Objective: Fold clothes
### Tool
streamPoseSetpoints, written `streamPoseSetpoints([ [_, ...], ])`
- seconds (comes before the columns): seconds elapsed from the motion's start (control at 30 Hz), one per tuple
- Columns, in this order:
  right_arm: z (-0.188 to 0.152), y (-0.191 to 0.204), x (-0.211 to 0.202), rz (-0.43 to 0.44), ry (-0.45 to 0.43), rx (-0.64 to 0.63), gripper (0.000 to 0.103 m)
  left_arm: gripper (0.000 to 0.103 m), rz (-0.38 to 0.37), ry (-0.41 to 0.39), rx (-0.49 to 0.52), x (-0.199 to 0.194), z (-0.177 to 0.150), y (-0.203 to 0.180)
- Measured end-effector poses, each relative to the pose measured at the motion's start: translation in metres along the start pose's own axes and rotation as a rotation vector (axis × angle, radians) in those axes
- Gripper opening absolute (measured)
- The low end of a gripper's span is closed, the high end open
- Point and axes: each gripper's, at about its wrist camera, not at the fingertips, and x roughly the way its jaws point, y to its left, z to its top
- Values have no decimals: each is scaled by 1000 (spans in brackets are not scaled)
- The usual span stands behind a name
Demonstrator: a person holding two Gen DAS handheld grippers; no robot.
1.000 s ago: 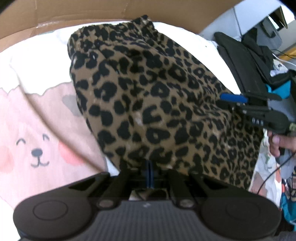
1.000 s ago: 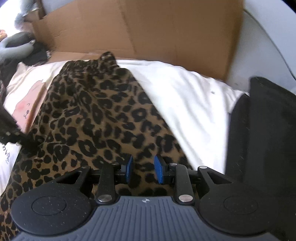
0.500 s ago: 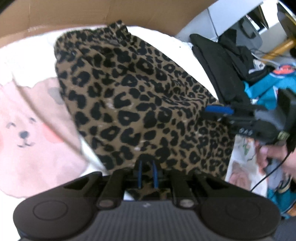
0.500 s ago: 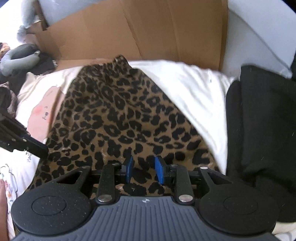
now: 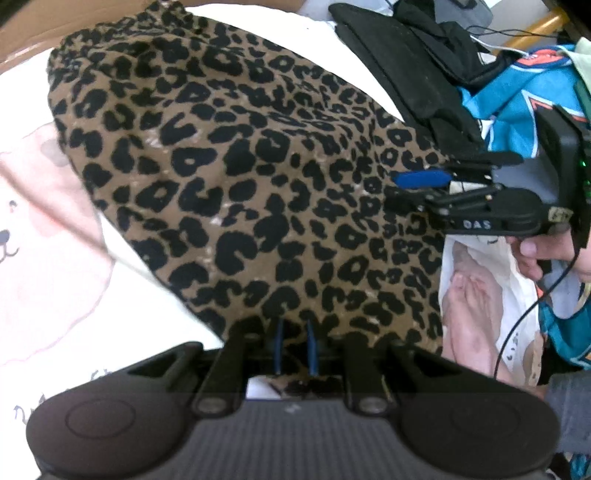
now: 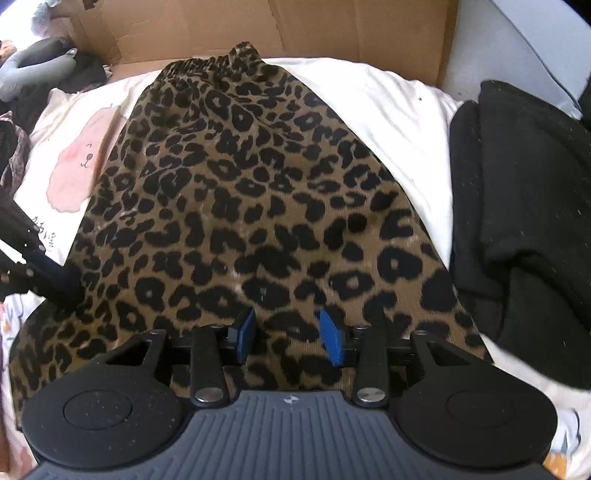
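Right wrist view first: my right gripper (image 6: 288,338) has its blue pads spread wide, with the near hem of the leopard-print skirt (image 6: 240,192) lying between them, unpinched. Beyond the pads the skirt runs away to its gathered waistband by the cardboard (image 6: 258,26); a black garment (image 6: 524,206) lies off to the right. My left gripper (image 5: 294,347) sits at the hem's other corner, pads nearly together with cloth between them; I can't tell if they truly bite. To fold cleanly I'd pinch both corners at equal depth and lift them level toward the waistband. Against half a second ago, the right pads stand much farther apart, and both cameras sit closer to the hem.
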Motion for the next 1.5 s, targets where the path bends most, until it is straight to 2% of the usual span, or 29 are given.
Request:
streamPoseSetpoints([
  [0.17, -4, 10, -25, 73, -37, -54, 45, 15, 6, 6, -15, -15, -9, 6],
  [0.3, -5, 29, -42, 137, -74, -127, 45, 24, 41, 14, 25, -36, -28, 2],
  [0.47, -3, 49, -56, 201, -98, -182, 45, 27, 17, 36, 28, -49, -51, -3],
  [0.57, -2, 56, -60, 225, -108, -193, 45, 33, 1, 55, 69, -45, -64, -10],
  [0.67, -3, 64, -61, 260, -107, -203, 45, 34, 14, 84, 96, -33, -73, -17],
  [0.83, -11, 84, -58, 309, -87, -269, 45, 34, -7, 96, 115, -12, -84, -25],
  [0.97, -15, 92, -53, 327, -71, -267, 45, 38, -6, 56, 99, -7, -83, -27],
  [1.03, -16, 93, -51, 334, -62, -265, 45, 48, -8, 14, 88, -11, -83, -26],
  [1.27, -15, 101, -50, 380, -47, -303, 45, 48, -38, -96, 4, -26, -78, -16],
  [1.5, -16, 107, -65, 426, -67, -354, 45, 48, -89, -145, -81, -37, -66, -4],
])
